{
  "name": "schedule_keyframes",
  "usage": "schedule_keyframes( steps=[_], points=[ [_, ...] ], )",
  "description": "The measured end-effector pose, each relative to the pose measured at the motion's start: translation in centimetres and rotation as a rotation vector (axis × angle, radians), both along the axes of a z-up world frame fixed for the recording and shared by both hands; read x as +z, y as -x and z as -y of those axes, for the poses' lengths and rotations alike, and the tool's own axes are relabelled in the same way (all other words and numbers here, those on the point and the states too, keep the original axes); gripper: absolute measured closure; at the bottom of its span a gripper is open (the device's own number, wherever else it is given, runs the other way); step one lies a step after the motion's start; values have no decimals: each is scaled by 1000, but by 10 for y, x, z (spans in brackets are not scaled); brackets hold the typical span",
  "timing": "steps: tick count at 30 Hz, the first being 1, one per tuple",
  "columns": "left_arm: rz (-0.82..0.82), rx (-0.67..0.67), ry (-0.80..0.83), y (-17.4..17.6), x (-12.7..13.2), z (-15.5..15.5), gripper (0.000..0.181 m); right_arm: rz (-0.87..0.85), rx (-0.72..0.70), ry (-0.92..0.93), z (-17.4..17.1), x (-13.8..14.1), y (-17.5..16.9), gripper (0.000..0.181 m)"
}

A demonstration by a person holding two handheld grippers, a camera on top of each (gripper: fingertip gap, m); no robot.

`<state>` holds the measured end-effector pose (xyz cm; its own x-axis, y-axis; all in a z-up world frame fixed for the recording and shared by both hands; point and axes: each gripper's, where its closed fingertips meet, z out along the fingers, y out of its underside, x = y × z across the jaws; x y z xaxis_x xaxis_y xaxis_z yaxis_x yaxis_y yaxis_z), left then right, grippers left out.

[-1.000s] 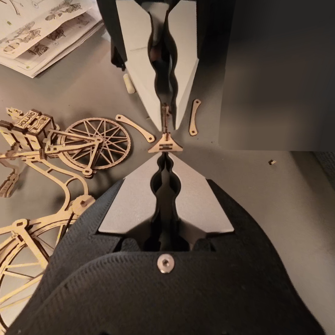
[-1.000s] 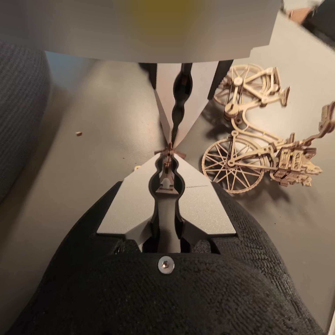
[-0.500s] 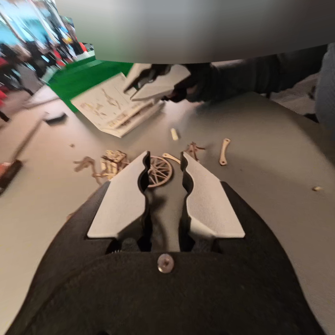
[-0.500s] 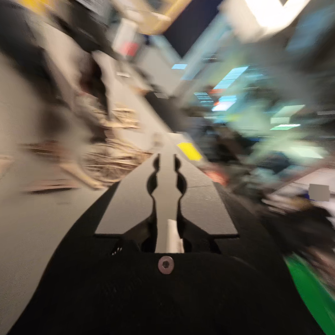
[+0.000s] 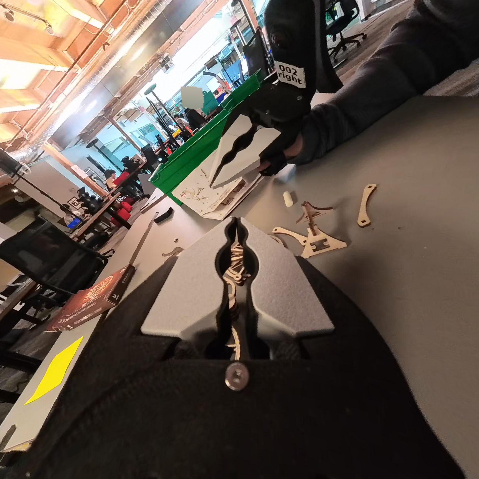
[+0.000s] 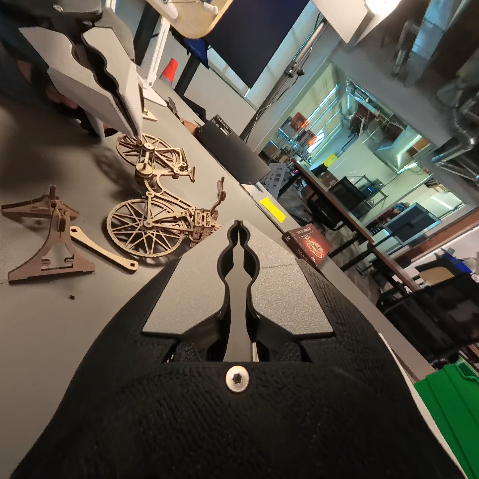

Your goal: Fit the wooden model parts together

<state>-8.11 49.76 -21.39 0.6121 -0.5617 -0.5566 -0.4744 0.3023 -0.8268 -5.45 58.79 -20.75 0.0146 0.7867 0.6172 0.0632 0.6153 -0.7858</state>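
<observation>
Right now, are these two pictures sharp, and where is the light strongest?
Left wrist view: sharp on the pale wooden stand piece, glare washes the ceiling at upper left, and straight lines bow from the wide lens. Right wrist view: the tan wooden bicycle model is crisp with a soft shadow on the grey table.

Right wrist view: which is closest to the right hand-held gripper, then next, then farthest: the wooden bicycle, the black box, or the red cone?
From the right hand-held gripper:
1. wooden bicycle, lying just left of its tips.
2. black box, beyond, at the table's edge.
3. red cone, far back, upper left.
</observation>
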Motion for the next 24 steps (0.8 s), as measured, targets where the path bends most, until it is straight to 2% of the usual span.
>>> schedule_keyframes(
  steps=[24],
  points=[
    [-18, 1, -17, -2, -1, 0, 181, 24, 21, -16, 5, -4, 1, 181]
  ],
)
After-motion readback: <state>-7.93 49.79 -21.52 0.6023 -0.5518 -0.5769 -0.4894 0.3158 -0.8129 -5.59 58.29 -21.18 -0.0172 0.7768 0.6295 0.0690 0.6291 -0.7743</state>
